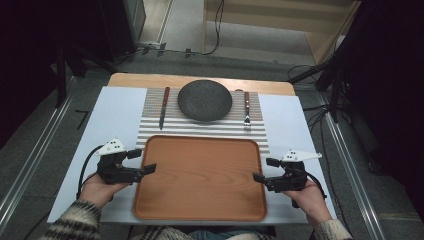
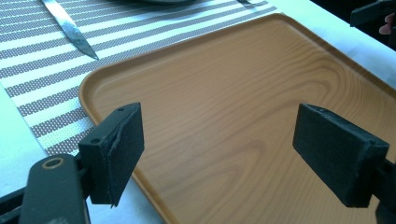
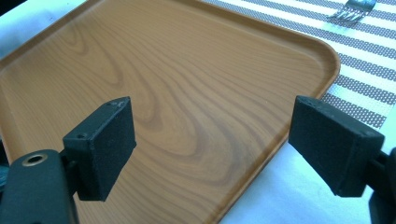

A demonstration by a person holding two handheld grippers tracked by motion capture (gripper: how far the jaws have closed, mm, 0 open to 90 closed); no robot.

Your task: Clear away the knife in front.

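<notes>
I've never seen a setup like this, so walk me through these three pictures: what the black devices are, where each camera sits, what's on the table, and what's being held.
No robot here: a person holds a hand-operated gripper in each hand. The high view looks down from above, with the left gripper and right gripper at either side of a wooden tray. The other two pictures come from cameras riding on each gripper, looking past its two black jaws. Beyond the tray lies a striped placemat with a dark plate, a knife and a fork. Both grippers are open and hold nothing.

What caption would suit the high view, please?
Two open hand-held grippers flank a bare wooden tray below a dark plate.
</notes>
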